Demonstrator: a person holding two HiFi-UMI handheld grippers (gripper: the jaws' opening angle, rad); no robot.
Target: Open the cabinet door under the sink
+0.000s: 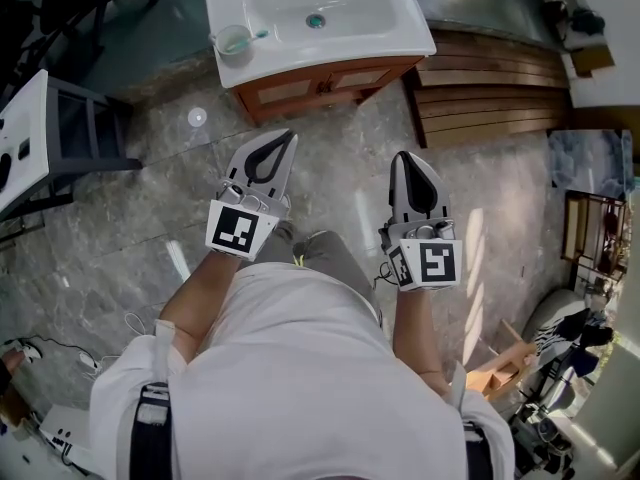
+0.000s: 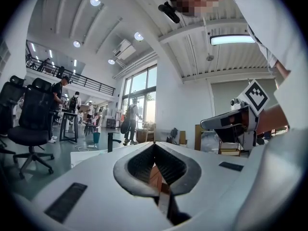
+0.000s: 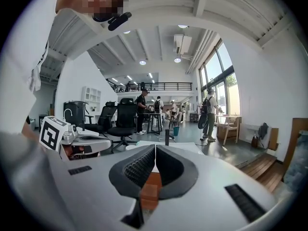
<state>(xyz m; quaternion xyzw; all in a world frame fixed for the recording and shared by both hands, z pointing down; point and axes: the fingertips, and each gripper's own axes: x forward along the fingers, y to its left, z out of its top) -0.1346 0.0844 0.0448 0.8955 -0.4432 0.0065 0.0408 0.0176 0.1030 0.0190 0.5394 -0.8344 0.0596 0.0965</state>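
We're at the approach: left gripper [image 1: 288, 140] and right gripper [image 1: 404, 158] hover at our waist, jaws pressed together on nothing, the cabinet door [image 1: 288, 90] under the sink [image 1: 380, 8] well apart at twelve o'clock, so next we'd step in and open the jaws.

White sink [image 1: 375, 30], pale green cup [image 1: 233, 40], reddish-brown wooden cabinet [image 1: 328, 82] with lighter orange door panels [image 1: 286, 91], grey veined marble floor [image 1: 130, 228], brown slatted boards [image 1: 490, 93], white left gripper [image 1: 286, 140] and right gripper [image 1: 403, 158] with black pads [image 2: 137, 165], black-and-white square markers [image 1: 238, 230], white shirt [image 1: 300, 368]
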